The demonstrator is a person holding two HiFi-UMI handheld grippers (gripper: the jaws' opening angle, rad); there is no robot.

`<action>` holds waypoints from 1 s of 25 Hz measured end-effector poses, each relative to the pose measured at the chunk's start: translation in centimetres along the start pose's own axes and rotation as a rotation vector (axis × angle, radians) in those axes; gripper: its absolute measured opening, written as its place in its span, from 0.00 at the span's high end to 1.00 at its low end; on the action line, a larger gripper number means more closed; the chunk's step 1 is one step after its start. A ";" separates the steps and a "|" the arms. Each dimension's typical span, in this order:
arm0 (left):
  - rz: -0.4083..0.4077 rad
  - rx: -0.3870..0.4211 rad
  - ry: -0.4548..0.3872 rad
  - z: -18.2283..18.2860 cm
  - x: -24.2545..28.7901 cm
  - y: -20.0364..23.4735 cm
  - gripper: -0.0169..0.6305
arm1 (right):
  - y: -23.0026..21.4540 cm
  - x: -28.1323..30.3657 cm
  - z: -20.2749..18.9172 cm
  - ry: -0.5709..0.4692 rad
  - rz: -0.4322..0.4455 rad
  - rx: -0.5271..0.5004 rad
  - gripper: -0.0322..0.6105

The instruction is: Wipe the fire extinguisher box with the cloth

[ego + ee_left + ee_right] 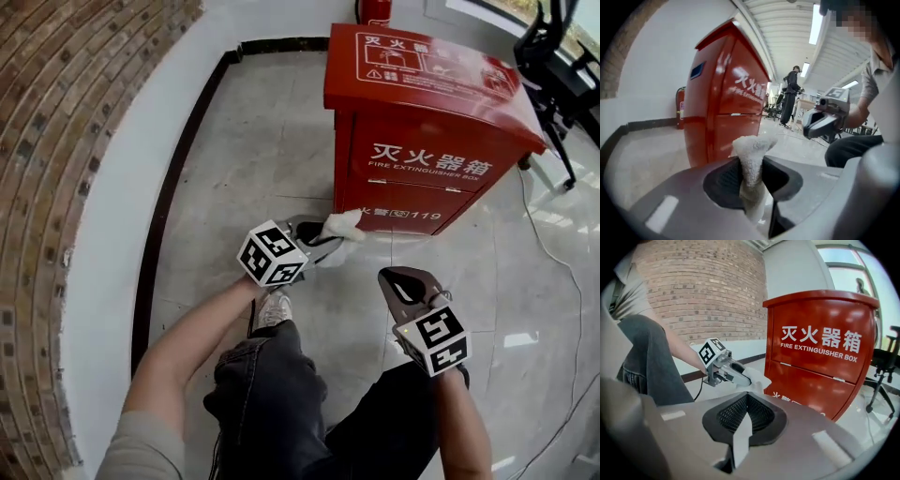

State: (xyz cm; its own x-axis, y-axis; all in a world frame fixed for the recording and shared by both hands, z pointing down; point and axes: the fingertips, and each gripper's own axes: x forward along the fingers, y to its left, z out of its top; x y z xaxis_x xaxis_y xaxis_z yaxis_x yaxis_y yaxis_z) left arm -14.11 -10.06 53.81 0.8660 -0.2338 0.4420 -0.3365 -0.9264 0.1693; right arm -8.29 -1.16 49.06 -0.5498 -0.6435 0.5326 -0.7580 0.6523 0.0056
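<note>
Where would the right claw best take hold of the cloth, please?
The fluffy tuft of the cloth poking past the tips of the left claw, approached crosswise from the right: only that end is free, and the fire extinguisher box stands close ahead of it.

Your cloth is half buried between the jaws of your left gripper; the far extinguisher and right-hand chair run off the edge.
</note>
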 end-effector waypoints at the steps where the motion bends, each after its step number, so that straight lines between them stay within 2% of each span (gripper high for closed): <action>1: -0.020 0.041 0.007 1.3 -0.2 -1.5 0.82 | -0.2 -0.8 0.3 -0.029 0.005 0.006 0.91; 4: -0.079 0.139 0.012 5.6 0.1 -6.7 0.82 | -0.8 -4.1 1.0 -0.106 0.030 0.038 0.91; 5: -0.103 0.161 0.011 7.0 0.4 -8.4 0.82 | -1.0 -5.1 1.2 -0.128 0.043 0.057 0.83; 7: -0.165 0.201 0.014 9.5 1.3 -11.6 0.82 | -1.8 -7.0 1.3 -0.169 0.048 0.086 0.60; 10: -0.265 0.274 0.020 13.2 4.2 -15.1 0.82 | -5.8 -9.5 0.9 -0.213 -0.026 0.097 0.34; 12: -0.322 0.306 0.013 15.0 6.7 -16.9 0.82 | -9.2 -10.9 -0.5 -0.217 -0.065 0.130 0.21; 13: -0.351 0.316 0.004 15.9 8.0 -17.8 0.82 | -10.8 -11.6 -1.2 -0.219 -0.068 0.151 0.19; 15: -0.424 0.333 -0.019 17.4 10.7 -19.5 0.82 | -13.3 -13.0 -2.3 -0.236 -0.041 0.172 0.19; 17: -0.511 0.349 -0.033 18.5 13.4 -21.1 0.82 | -15.4 -14.5 -3.0 -0.263 0.009 0.153 0.28; 20: -0.603 0.345 -0.045 19.8 17.3 -22.5 0.82 | -17.8 -16.3 -4.0 -0.290 0.088 0.095 0.53; 21: -0.613 0.328 -0.047 20.3 18.5 -22.4 0.82 | -18.5 -16.8 -4.3 -0.298 0.107 0.088 0.66; 22: -0.615 0.304 -0.044 20.8 19.7 -22.3 0.82 | -19.2 -17.2 -4.6 -0.302 0.116 0.097 0.75; 25: -0.576 0.230 0.021 21.1 23.1 -21.6 0.79 | -22.3 -17.6 -6.4 -0.228 0.090 0.154 0.79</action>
State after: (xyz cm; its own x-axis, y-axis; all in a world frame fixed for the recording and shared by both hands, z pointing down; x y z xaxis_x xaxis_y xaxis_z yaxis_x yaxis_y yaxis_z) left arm 20.91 -1.69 41.77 0.8768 0.3259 0.3534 0.2726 -0.9426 0.1928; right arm 20.55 -1.80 44.97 -0.6689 -0.6705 0.3208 -0.7372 0.6536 -0.1711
